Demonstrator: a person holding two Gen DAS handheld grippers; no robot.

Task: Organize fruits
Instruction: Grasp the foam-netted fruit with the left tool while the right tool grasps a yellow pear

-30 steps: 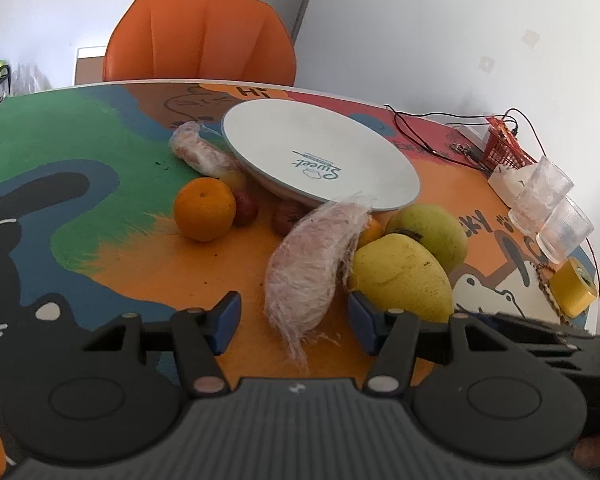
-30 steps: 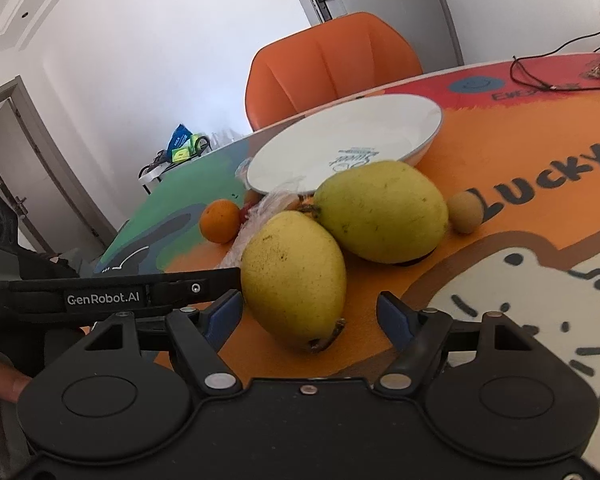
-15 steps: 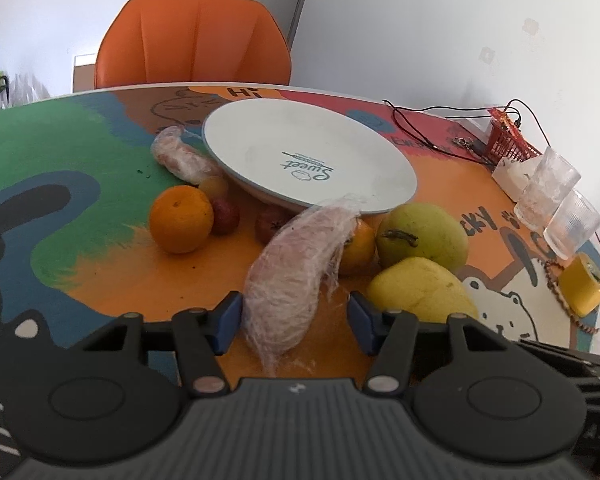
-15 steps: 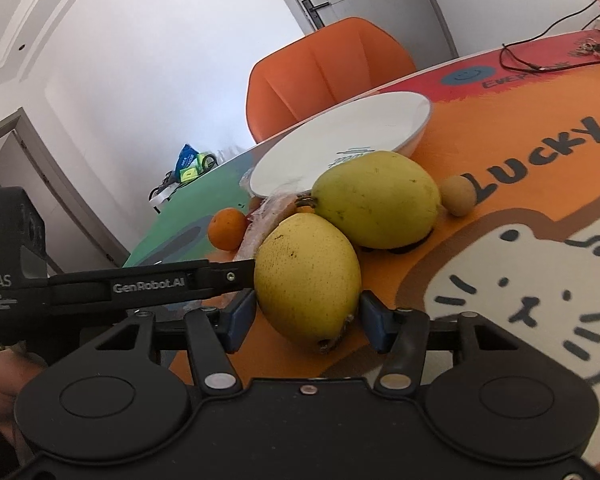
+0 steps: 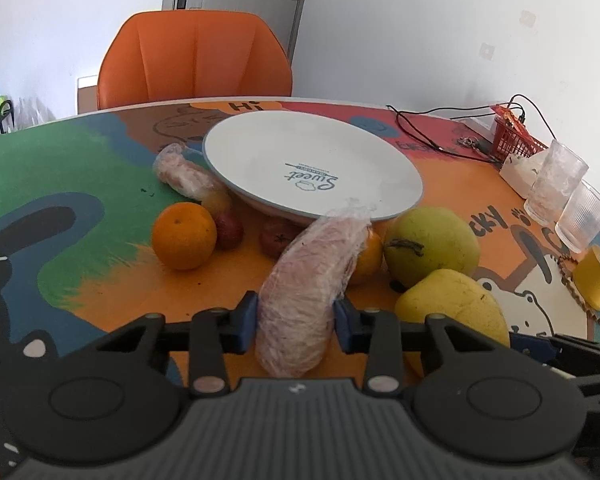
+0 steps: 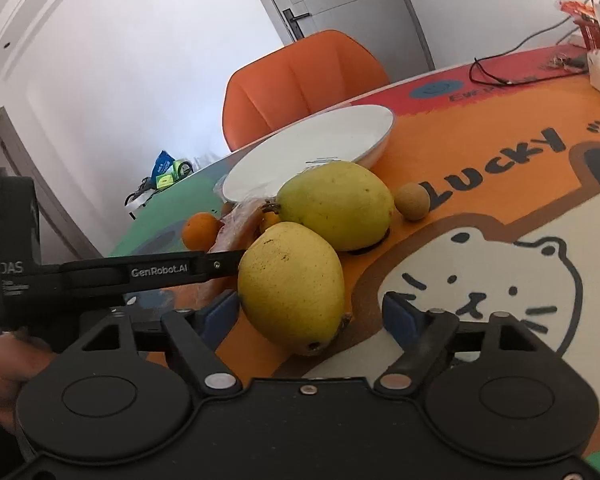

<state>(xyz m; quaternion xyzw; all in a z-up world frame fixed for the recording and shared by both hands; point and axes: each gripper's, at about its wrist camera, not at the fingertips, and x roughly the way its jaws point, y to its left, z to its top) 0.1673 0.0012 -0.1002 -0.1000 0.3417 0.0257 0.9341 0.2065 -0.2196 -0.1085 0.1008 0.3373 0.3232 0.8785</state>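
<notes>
Closing in since the earlier frames, the left tongs [image 5: 295, 322] are now pressing both blue pads against the plastic-wrapped pinkish fruit [image 5: 308, 280]. Just beyond them, the white round plate [image 5: 312, 168] is sitting near the far edge of the colourful printed counter [image 5: 80, 184], with open room to their left. Right tongs [image 6: 312, 318] have just been opening; they are standing wide around the yellow oval mango [image 6: 292, 284], the right pad apart from it.
</notes>
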